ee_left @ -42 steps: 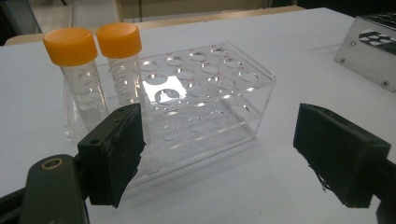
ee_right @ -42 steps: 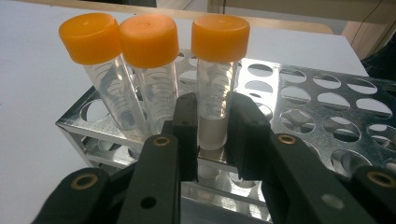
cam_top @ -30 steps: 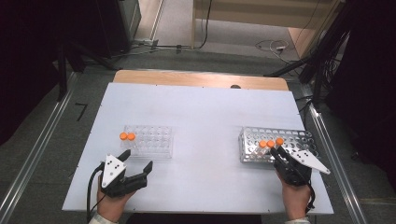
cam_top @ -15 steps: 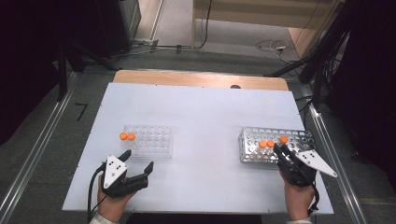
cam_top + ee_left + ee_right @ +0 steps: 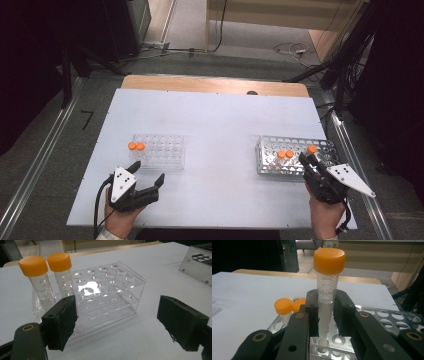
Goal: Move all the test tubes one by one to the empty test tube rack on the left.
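Observation:
My right gripper [image 5: 326,312] is shut on a clear tube with an orange cap [image 5: 327,287]. It holds the tube upright, with the lower end at a hole of the metal rack [image 5: 384,317]. Two more orange-capped tubes [image 5: 283,306] stand in that rack to the left. From above, the held tube [image 5: 312,149] sits right of those two [image 5: 285,154], at the tip of the right gripper [image 5: 306,160]. My left gripper [image 5: 122,322] is open and empty in front of the clear rack [image 5: 107,290], which holds two capped tubes [image 5: 37,277] at its left end.
The metal rack [image 5: 295,162] lies at the table's right and the clear rack [image 5: 162,150] at its left, with bare white tabletop [image 5: 220,125] between them. The left gripper [image 5: 148,171] rests near the front edge. Rails and cables run beside the table.
The right gripper has risen with the tube, drawing it up out of the metal rack and away from the other two caps. The left gripper has stayed put.

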Tool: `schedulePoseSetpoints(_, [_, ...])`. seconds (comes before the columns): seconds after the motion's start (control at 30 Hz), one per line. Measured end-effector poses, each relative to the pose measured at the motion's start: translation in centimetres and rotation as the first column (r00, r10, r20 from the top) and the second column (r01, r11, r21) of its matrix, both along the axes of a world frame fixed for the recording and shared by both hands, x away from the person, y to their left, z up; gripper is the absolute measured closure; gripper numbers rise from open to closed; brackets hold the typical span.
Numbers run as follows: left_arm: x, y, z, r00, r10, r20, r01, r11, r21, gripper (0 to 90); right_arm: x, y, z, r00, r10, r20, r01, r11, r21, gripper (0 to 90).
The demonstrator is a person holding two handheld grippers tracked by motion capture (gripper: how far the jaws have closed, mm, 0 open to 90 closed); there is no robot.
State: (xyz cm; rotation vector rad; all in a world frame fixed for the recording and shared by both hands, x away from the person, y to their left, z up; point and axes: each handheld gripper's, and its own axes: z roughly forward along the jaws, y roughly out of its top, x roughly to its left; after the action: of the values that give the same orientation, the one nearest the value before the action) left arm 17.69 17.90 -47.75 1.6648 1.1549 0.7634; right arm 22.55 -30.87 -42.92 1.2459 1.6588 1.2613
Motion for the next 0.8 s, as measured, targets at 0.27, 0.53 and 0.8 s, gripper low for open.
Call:
schedulePoseSetpoints(0.27, [-0.1,0.1,0.0,1.0000,0.003,0.001,-0.003,1.0000,-0.002,16.4,-1.8,0.4,0.4,0.9989,0.047,-0.003,-0.047,0.999,-0.012,72.7])
schedulePoseSetpoints(0.53, [-0.1,-0.1,0.0,1.0000,-0.002,0.005,0.002,1.0000,0.000,16.4,-3.3,2.0,0.0,0.9928,0.119,-0.014,-0.119,0.993,-0.016,72.7])
schedulePoseSetpoints(0.8, [-0.2,-0.1,0.1,0.9998,-0.018,-0.010,0.017,0.9991,-0.039,16.4,-3.6,5.4,-0.6,0.9722,0.232,-0.029,-0.234,0.971,-0.054,72.7])
